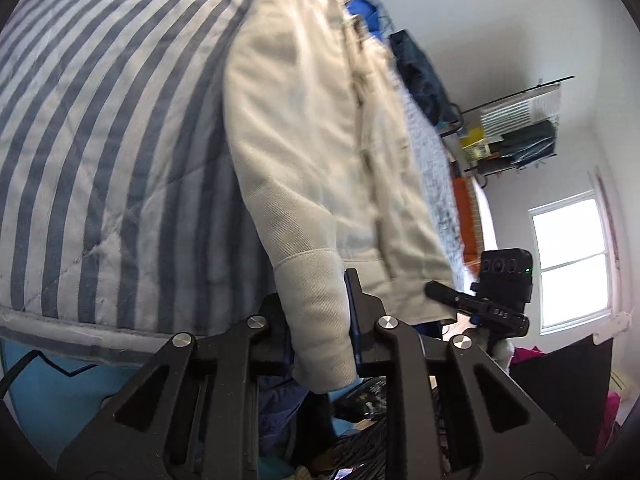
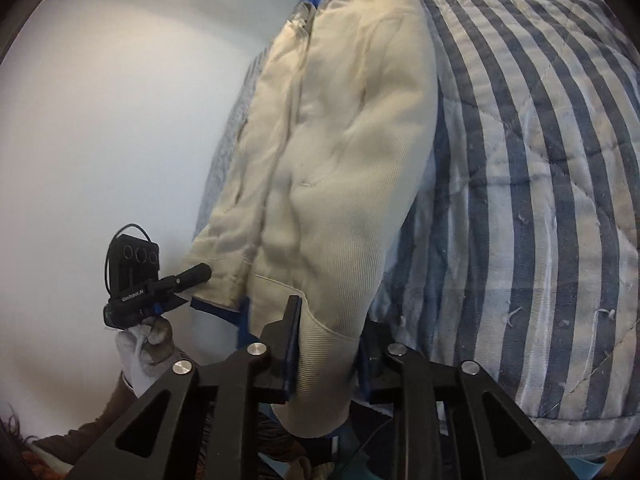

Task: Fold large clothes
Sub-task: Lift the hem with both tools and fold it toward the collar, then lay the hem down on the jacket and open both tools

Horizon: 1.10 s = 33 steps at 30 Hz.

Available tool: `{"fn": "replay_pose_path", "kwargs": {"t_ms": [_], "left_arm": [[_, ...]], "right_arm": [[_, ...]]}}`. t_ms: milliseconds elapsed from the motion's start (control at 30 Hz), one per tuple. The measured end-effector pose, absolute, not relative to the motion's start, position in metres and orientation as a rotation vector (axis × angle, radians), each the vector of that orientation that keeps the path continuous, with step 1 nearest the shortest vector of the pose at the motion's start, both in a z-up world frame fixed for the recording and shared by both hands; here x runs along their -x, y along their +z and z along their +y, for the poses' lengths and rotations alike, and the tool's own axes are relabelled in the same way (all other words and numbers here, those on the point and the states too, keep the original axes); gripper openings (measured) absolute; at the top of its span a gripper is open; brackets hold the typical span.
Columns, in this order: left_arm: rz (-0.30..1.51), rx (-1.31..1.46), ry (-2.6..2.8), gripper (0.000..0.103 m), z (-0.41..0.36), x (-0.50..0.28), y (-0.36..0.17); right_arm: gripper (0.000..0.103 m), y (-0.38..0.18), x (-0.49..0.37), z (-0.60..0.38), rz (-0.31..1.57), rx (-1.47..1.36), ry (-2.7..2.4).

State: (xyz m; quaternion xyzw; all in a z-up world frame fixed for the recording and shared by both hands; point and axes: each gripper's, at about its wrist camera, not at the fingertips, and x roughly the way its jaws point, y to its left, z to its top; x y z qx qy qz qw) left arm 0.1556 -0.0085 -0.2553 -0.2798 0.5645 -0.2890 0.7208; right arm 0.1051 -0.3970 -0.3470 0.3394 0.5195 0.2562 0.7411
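Clamping both ribbed cuffs of cream corduroy jacket (image 2: 344,152) on striped quilt (image 2: 540,160): left gripper (image 1: 320,320), right gripper (image 2: 328,344), pinning sleeves for fold inward.

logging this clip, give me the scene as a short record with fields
garment: cream jacket, laid flat
surface: blue-and-white striped quilt
left gripper: shut on the left sleeve cuff
right gripper: shut on the right sleeve cuff
under the jacket: blue cloth showing at the collar end
fold: not yet begun
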Motion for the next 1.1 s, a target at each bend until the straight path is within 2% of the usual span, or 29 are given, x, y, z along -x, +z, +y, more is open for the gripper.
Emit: {"fn": "replay_pose_path", "kwargs": {"t_ms": [400, 600, 833, 1100], "left_arm": [[1.088, 0.686, -0.658, 0.017, -0.012, -0.199, -0.2], [1.021, 0.681, -0.623, 0.017, -0.022, -0.244, -0.179], [1.024, 0.704, -0.553, 0.017, -0.029, -0.291, -0.197], [1.058, 0.696, -0.477, 0.017, -0.037, -0.322, -0.231]], "right_arm": [[0.018, -0.292, -0.119, -0.418, 0.957, -0.809, 0.558], [0.018, -0.262, -0.164, -0.422, 0.893, -0.775, 0.498], [0.018, -0.263, -0.216, -0.428, 0.892, -0.778, 0.432], [0.018, -0.292, -0.259, -0.433, 0.945, -0.799, 0.368]]}}
